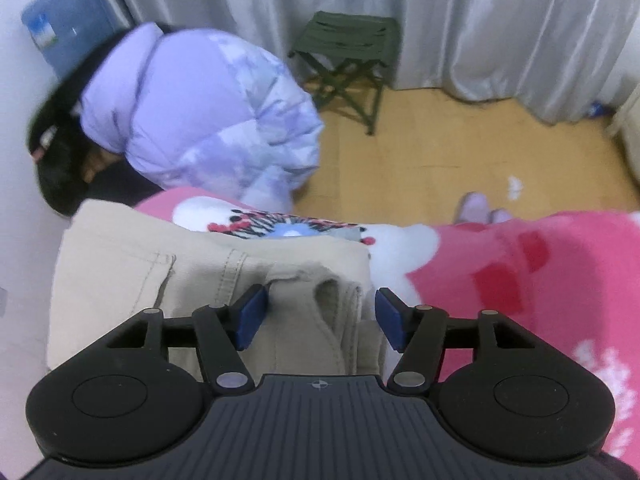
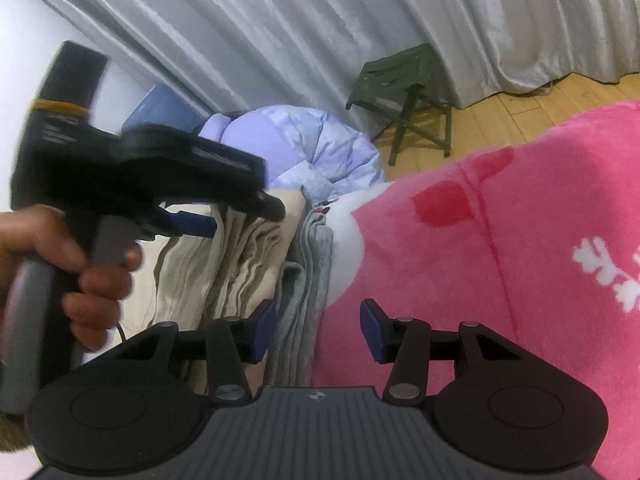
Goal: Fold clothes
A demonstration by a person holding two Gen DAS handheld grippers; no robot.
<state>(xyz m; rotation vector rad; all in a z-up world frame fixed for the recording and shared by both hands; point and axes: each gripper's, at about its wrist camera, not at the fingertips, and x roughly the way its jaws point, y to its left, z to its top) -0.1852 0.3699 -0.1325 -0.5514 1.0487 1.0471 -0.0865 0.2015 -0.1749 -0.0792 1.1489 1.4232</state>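
Note:
Folded beige trousers (image 1: 168,276) lie on a pink blanket (image 1: 540,280), on top of a folded grey garment (image 2: 308,264). My left gripper (image 1: 320,312) is open just above the trousers' folded right edge, holding nothing. In the right wrist view the trousers (image 2: 244,264) sit at centre left, and the left gripper (image 2: 224,216) hovers over them, held by a hand. My right gripper (image 2: 318,330) is open and empty, above the grey garment's near edge and the blanket (image 2: 500,260).
A lilac puffer jacket (image 1: 208,112) and dark clothes (image 1: 60,152) lie beyond the trousers. A green folding stool (image 1: 344,60) stands on the wooden floor (image 1: 460,148) before grey curtains (image 1: 480,20). A blue container (image 1: 64,16) stands by the wall at left.

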